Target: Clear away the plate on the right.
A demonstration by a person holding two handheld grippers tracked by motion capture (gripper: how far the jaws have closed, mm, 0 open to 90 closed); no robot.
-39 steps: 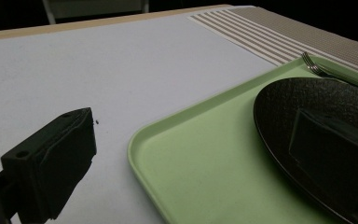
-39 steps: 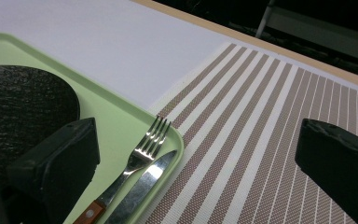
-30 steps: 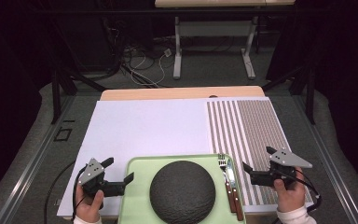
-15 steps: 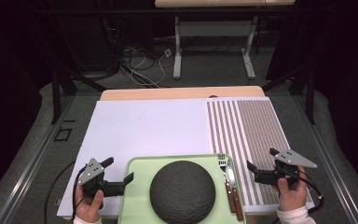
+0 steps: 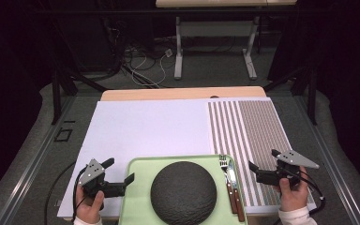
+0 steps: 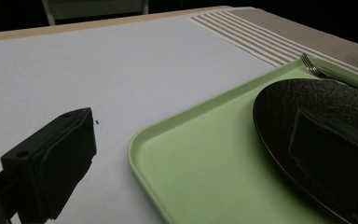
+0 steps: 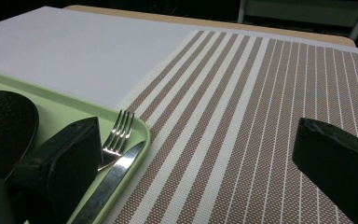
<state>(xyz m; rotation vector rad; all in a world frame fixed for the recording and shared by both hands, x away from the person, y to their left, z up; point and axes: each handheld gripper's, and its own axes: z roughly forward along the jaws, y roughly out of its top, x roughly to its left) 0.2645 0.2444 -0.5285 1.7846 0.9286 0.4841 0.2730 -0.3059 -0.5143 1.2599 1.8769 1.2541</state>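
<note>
Right gripper (image 5: 261, 172) jaws spread wide, holding nothing, hovering over the brown-and-white striped woven placemat (image 5: 258, 140) just beside the pale green plastic tray (image 5: 138, 197). From where I sit it's lined up toward the steel fork (image 5: 224, 165) and wood-handled knife (image 5: 234, 187), which lie side by side along the tray's right edge, handles toward the person, so I'd guess cutlery gets picked first. Left gripper (image 5: 120, 177) also wide and empty, one jaw over the white table cover (image 5: 145, 126), the other over the tray's left rim; looks placed to steady the tray. Round matte black textured plate (image 5: 183, 192) sits centred on the tray. Farther back, only bare cover and mat: room to lay things out.
</note>
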